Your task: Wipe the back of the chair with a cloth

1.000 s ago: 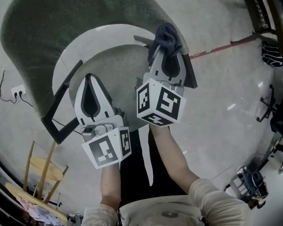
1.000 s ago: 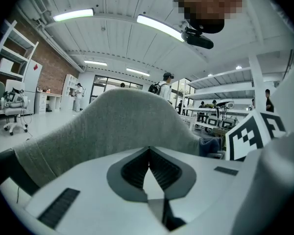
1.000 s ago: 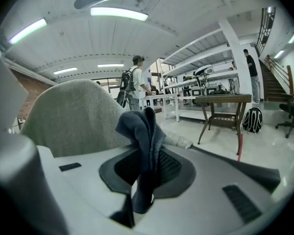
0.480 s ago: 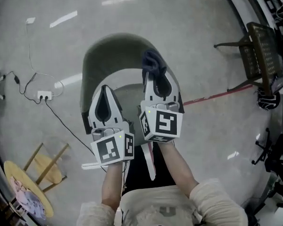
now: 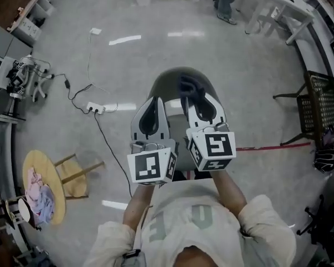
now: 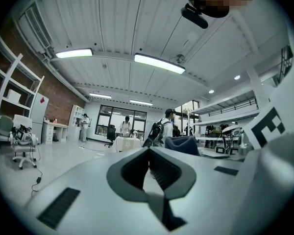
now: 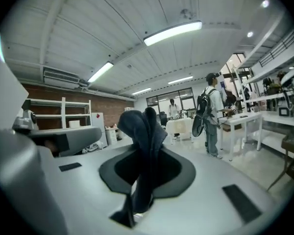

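Seen from above in the head view, the grey-green chair (image 5: 168, 81) stands on the floor, far below both grippers. My right gripper (image 5: 192, 91) is shut on a dark blue cloth (image 5: 187, 84), which bunches out past the fingertips. In the right gripper view the cloth (image 7: 141, 124) stands up between the pads and hangs down the gap of that gripper (image 7: 144, 153). My left gripper (image 5: 151, 101) is held level beside the right one, shut with nothing in it; in its own view the left gripper (image 6: 149, 152) points out into the room. Neither gripper touches the chair.
A power strip (image 5: 94, 109) with a trailing cable lies on the floor at the left. A round wooden stool (image 5: 43, 187) with rags stands lower left. A black mesh chair (image 5: 317, 111) is at the right by a red floor line (image 5: 273, 147). A person with a backpack (image 7: 211, 110) stands near a white table (image 7: 245, 117).
Both grippers have risen well above the chair, which now looks small and far below. The cloth has stayed in the right gripper, and the left has stayed shut.
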`<state>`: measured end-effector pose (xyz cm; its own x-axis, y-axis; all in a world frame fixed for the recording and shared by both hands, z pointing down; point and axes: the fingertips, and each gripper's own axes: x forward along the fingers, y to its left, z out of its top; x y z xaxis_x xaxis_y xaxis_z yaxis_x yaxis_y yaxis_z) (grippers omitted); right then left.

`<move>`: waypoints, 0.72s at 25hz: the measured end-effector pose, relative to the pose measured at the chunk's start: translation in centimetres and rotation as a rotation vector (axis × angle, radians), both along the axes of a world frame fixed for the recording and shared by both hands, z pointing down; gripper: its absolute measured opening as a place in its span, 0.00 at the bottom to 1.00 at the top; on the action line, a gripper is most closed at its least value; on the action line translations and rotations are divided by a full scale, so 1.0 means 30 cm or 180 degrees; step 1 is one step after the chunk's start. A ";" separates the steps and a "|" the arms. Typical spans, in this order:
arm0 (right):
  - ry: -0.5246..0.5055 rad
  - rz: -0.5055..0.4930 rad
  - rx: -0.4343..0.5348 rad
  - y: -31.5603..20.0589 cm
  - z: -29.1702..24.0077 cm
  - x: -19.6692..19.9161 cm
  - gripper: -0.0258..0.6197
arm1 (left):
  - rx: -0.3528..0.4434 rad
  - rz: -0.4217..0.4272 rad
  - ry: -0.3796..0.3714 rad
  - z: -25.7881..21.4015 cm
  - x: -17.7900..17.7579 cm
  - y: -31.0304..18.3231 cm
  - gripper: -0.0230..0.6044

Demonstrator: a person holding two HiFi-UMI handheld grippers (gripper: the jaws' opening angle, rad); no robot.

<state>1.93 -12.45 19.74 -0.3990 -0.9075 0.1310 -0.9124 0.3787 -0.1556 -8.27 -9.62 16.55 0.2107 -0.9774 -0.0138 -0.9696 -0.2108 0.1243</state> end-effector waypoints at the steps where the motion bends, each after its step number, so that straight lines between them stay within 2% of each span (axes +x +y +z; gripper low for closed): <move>1: 0.0007 -0.0067 -0.0010 0.027 -0.008 -0.001 0.13 | 0.0018 0.0004 -0.0021 -0.014 0.002 0.021 0.06; 6: 0.0059 -0.0193 -0.0043 0.114 -0.015 0.009 0.13 | 0.0124 -0.0038 -0.0068 -0.075 -0.014 0.077 0.06; 18: 0.0183 -0.0235 -0.0051 0.139 0.002 0.041 0.13 | 0.0078 -0.0122 -0.0065 -0.042 -0.024 0.086 0.06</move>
<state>3.16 -8.30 19.80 -0.4560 -0.8736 0.1700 -0.8897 0.4430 -0.1102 -9.00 -7.03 15.30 0.1738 -0.9842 -0.0340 -0.9793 -0.1763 0.0996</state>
